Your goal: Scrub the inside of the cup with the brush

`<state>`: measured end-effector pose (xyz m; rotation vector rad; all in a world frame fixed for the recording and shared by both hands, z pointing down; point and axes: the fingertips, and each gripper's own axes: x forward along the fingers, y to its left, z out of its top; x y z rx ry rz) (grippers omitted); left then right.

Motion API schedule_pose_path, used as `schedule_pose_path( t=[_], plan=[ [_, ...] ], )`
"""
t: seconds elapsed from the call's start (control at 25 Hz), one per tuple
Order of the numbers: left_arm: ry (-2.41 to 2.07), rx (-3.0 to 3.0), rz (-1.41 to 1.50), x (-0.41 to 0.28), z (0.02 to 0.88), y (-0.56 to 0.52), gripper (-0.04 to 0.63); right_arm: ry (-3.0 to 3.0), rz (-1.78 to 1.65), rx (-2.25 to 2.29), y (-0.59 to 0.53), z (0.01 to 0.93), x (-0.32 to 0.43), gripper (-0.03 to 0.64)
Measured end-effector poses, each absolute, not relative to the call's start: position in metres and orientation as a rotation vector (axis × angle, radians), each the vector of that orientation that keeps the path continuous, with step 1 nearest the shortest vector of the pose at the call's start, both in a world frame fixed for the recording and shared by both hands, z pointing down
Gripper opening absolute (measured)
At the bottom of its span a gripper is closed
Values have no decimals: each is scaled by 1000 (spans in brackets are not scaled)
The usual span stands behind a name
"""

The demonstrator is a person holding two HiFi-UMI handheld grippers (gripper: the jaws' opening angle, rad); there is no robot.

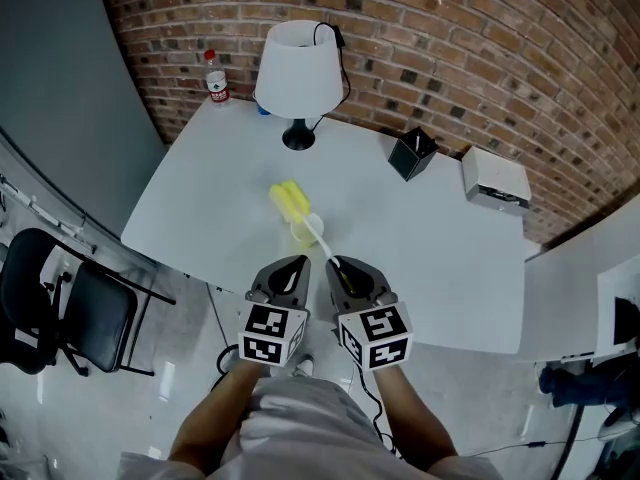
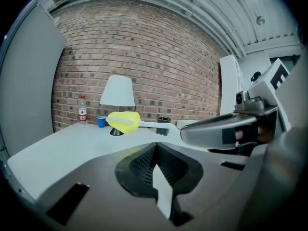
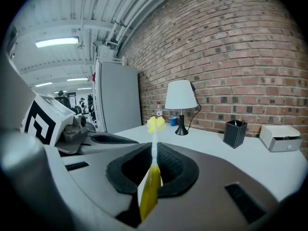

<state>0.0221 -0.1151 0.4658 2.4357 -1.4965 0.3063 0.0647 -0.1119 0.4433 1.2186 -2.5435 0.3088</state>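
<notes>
A small pale yellow cup [image 1: 304, 232] stands on the white table [image 1: 440, 258], just beyond both grippers. My right gripper [image 1: 338, 265] [image 3: 154, 151] is shut on the yellow handle of the brush [image 3: 149, 189]. The brush's white stem runs forward over the cup, and its yellow sponge head [image 1: 287, 200] [image 2: 123, 121] [image 3: 155, 124] hangs past the cup's far side, outside it. My left gripper [image 1: 297, 264] [image 2: 155, 150] sits beside the right one, to the near left of the cup, shut with nothing between its jaws. The cup does not show in either gripper view.
A white lamp [image 1: 296, 68] stands at the back of the table, with a water bottle [image 1: 216, 80] and a small blue cup [image 2: 100, 121] near the wall. A black pen holder [image 1: 411, 153] and a white box [image 1: 495, 178] are at the back right. A black chair [image 1: 60, 308] stands left of the table.
</notes>
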Motion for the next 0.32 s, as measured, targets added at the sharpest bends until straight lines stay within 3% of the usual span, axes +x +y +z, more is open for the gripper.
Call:
schedule_pose_path(
  t=[0.32],
  plan=[
    [-1495, 2433, 307, 21, 466, -114, 6, -2540, 314, 1210, -109, 446, 63, 29]
  ],
)
